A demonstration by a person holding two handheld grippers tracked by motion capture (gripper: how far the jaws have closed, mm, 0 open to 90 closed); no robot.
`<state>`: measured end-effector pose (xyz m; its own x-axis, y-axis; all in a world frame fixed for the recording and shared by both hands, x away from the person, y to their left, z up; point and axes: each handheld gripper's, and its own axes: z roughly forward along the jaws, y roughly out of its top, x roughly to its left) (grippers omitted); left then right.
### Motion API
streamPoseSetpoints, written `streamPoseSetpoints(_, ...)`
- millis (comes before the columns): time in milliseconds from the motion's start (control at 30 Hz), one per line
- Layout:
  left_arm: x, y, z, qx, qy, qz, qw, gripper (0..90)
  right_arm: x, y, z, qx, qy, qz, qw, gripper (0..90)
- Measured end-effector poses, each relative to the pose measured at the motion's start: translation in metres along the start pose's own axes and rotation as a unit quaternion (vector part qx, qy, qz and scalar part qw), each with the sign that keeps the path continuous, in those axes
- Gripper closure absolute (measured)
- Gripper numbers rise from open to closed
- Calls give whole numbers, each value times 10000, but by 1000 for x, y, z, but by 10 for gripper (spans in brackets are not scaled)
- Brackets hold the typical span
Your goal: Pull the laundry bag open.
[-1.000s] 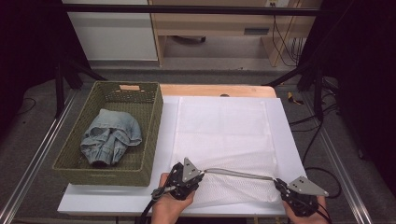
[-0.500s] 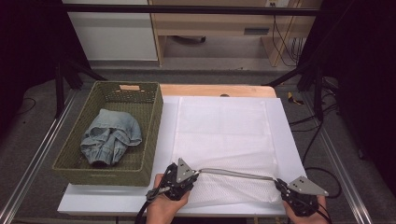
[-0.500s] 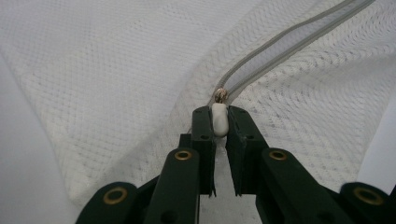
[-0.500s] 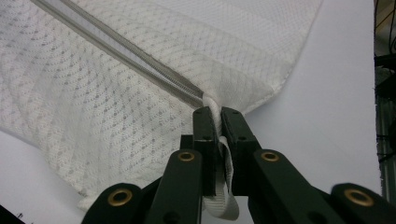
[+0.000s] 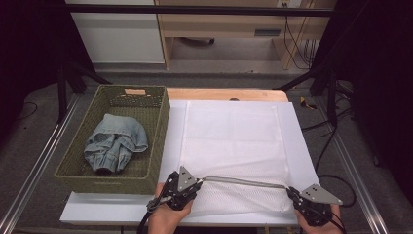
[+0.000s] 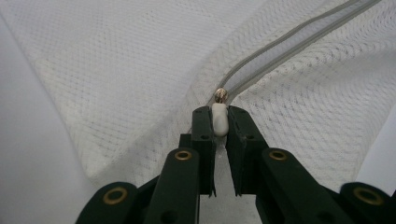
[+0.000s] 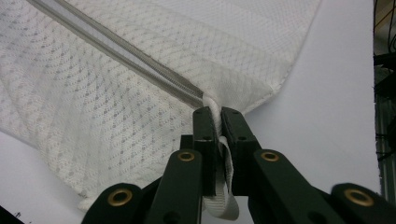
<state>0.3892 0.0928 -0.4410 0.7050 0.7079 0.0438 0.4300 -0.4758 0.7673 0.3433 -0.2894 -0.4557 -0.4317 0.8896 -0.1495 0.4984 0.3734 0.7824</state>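
From above the near edge we look forward and down over the surface (image 5: 297,146); both gripper cameras sit close, sharing the mesh bag's (image 5: 231,141) zipper (image 5: 243,182)

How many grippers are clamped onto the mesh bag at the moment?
2: the left gripper pinches the zipper pull; the right gripper pinches the white loop at the mesh bag's corner.

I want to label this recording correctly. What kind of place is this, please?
Probably a lab or workshop set up for recording, not a home: a white table inside dark metal framing, loose cables on the floor, and plain wooden furniture behind.
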Motion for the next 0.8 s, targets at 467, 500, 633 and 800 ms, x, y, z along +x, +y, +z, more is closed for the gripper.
streamPoseSetpoints(467, 6, -9, -4, 19, 50, -69, 10000, 817, -1, 0, 0, -2, 0, 28, 10000, 853)
streamPoseSetpoints(500, 7, -10, -4, 7, 44, -94, 9999, 817, 0, 0, 0, 13, -12, 24, 10000, 853)
streamPoseSetpoints(633, 9, -12, -8, 20, 77, -118, 9999, 817, -1, -1, 0, 17, -14, 14, 10000, 852)
streamPoseSetpoints(800, 11, -15, -10, -2, 82, -148, 9999, 818, -1, -1, 1, 27, -18, 16, 10000, 852)
